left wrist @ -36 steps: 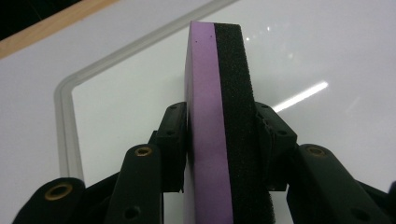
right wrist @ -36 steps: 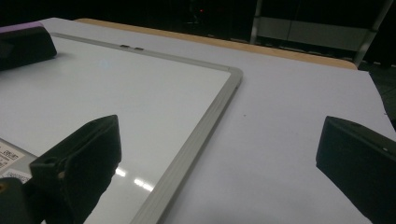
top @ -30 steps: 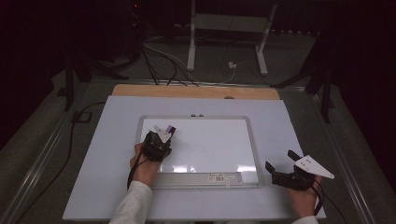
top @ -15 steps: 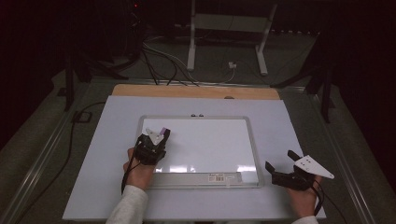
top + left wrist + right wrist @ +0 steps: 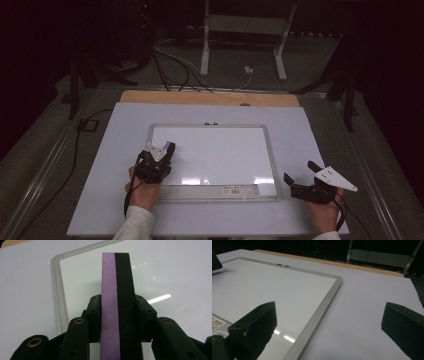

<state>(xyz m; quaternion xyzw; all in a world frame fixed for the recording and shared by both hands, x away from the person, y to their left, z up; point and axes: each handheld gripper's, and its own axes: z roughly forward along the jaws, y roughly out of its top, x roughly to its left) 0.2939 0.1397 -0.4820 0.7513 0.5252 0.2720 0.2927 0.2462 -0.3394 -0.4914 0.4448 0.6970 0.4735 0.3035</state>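
Dim room here, and beyond the tabletop [image 5: 100, 165] the cables and a pale metal stand [image 5: 245, 30] fade into the dark, hard to make out. In the high view the left tongs [image 5: 162, 152] cover most of the eraser [image 5: 169, 147], just a purple tip poking out past the black body and the hand below. In the left gripper view the eraser [image 5: 116, 302] runs off the bottom edge, so its lower end is cut off. It's a slab in two layers, smooth purple foam on one side, coarse black felt on the other, standing on edge, and the left tongs [image 5: 117, 312] are pinching it flat from both sides. It sits over the near left corner of the whiteboard [image 5: 215, 150], close to the frame; whether it touches the surface I can't tell.

The right tongs [image 5: 300, 172] rest on the tabletop just beside the board's near right corner, spread wide with nothing between them. In the right gripper view both black jaws are cut off by the frame edges.

The whiteboard is glossy, catching streaks of light, with a rounded grey metal rim and a small label strip [image 5: 235, 190] on its near edge. A wooden strip [image 5: 210, 98] runs along the far side of the white tabletop.
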